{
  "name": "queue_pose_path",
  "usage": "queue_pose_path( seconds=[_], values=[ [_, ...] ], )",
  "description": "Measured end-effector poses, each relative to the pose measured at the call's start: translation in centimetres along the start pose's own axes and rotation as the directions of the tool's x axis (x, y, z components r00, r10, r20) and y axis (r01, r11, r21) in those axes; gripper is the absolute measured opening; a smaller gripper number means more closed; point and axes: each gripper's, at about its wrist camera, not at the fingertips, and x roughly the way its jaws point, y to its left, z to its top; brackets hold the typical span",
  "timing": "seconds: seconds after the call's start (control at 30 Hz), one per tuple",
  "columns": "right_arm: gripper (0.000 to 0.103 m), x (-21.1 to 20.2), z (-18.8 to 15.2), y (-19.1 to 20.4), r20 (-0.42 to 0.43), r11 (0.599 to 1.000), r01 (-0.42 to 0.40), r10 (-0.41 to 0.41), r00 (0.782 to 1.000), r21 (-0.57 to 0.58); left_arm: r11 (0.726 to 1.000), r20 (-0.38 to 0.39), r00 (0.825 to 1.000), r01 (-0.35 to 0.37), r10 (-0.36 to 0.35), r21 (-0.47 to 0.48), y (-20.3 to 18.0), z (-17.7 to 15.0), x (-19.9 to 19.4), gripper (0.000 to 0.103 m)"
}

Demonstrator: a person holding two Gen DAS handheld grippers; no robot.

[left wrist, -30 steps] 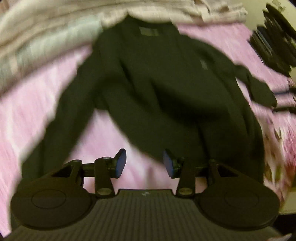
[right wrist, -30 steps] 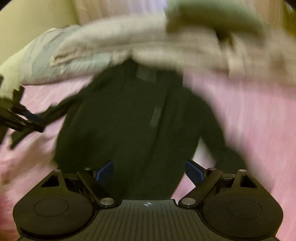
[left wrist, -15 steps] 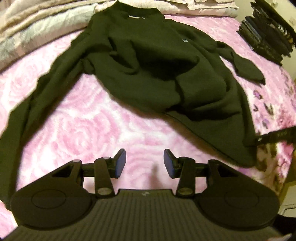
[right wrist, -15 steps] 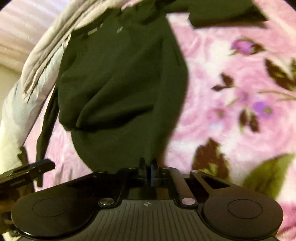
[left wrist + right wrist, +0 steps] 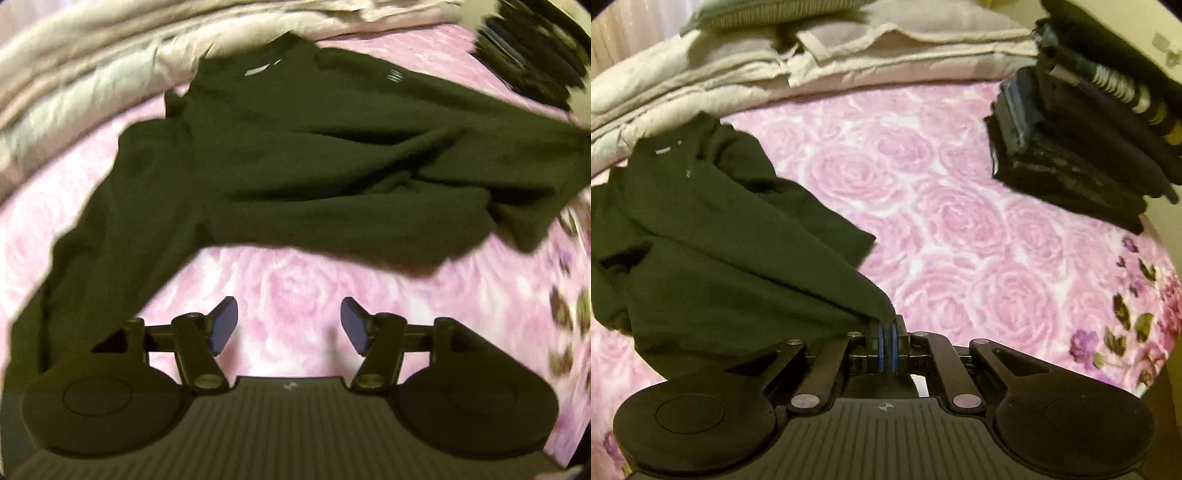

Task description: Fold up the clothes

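Observation:
A dark green long-sleeved sweatshirt (image 5: pixel 314 158) lies spread and creased on a pink rose-patterned bedspread (image 5: pixel 288 291), collar toward the far pillows. One sleeve (image 5: pixel 85 266) runs down the left side past my left gripper (image 5: pixel 289 325), which hovers open over bare bedspread just short of the garment's near edge. In the right wrist view the same sweatshirt (image 5: pixel 713 229) is drawn into a taut ridge toward my right gripper (image 5: pixel 886 341), which is shut on a pinch of its fabric at the right edge.
Beige and grey folded bedding (image 5: pixel 820 62) lines the far edge of the bed. A stack of folded dark clothes (image 5: pixel 1082 147) sits at the far right. Open bedspread (image 5: pixel 964 221) lies between the sweatshirt and that stack.
My right gripper, shut on the sweatshirt's edge, has swung and pulled the fabric to the right, stretching the body sideways. The left gripper stayed open and shifted its view over the garment.

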Motion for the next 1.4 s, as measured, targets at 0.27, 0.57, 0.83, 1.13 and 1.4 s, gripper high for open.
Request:
queue_pose_path(
  seconds=[0.27, 0.57, 0.83, 1.13, 1.4],
  values=[
    [0.003, 3.2, -0.2, -1.4, -0.066, 0.998, -0.065, 0.064, 0.996, -0.012, 0.936, 0.057, 0.983, 0.186, -0.177, -0.3, -0.3, 1.6, 2.1, 0.056],
    [0.003, 5.4, 2.6, -3.2, -0.08, 0.994, -0.11, 0.108, 0.991, -0.021, 0.987, 0.019, 0.991, 0.131, -0.13, -0.088, -11.1, 1.2, 3.1, 0.045],
    [0.003, 6.7, 3.1, -3.8, -0.095, 0.991, -0.127, 0.123, 0.988, -0.041, 0.881, 0.08, 0.995, -0.095, 0.065, 0.464, -20.8, 0.0, 3.2, 0.039],
    [0.003, 6.5, 2.4, -4.4, -0.14, 0.983, -0.175, 0.166, 0.976, -0.056, 0.692, 0.137, 0.975, -0.221, 0.176, 0.687, -22.4, -0.6, 4.3, 0.003],
    [0.003, 3.9, 0.7, -3.7, -0.333, 0.927, -0.349, 0.29, 0.897, -0.134, 0.722, -0.05, 0.968, -0.147, 0.244, 0.676, -17.4, -7.7, -12.4, 0.002]
  ],
)
